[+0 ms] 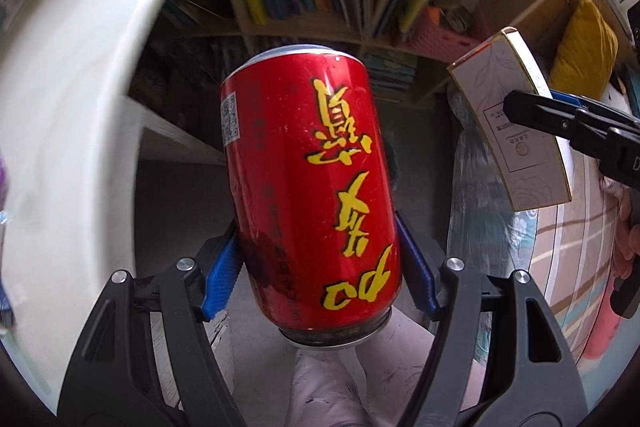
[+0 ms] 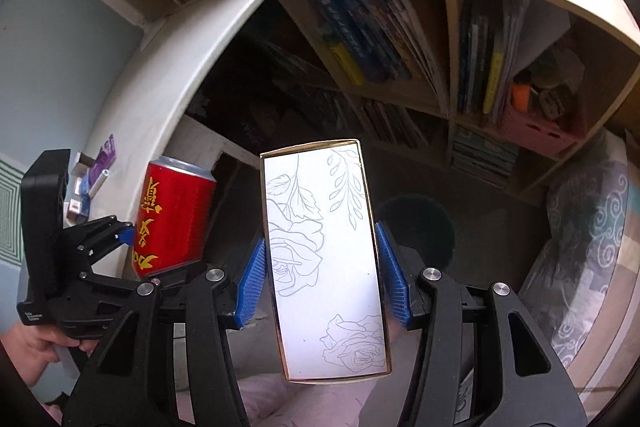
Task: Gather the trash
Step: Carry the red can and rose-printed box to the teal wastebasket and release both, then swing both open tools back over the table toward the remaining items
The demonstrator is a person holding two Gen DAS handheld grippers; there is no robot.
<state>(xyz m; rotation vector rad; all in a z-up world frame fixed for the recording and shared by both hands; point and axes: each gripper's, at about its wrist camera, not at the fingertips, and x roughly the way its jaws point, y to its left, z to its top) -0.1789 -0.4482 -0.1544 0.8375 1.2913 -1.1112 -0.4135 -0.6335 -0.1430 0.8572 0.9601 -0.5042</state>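
both gripped: red can (image 1: 312, 187), white box (image 2: 326, 259)

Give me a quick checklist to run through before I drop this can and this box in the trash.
1. Left gripper clamped on the red can: ok, blue pads press both its sides.
2. Right gripper clamped on the white flower-print box: ok, pads on both long edges.
3. Can and box apart from each other: ok, a gap shows between them in both views.
4. Dark round bin on the floor beyond the box: cannot tell, too dim to be sure it is a bin.
5. Can empty, no drips: cannot tell.
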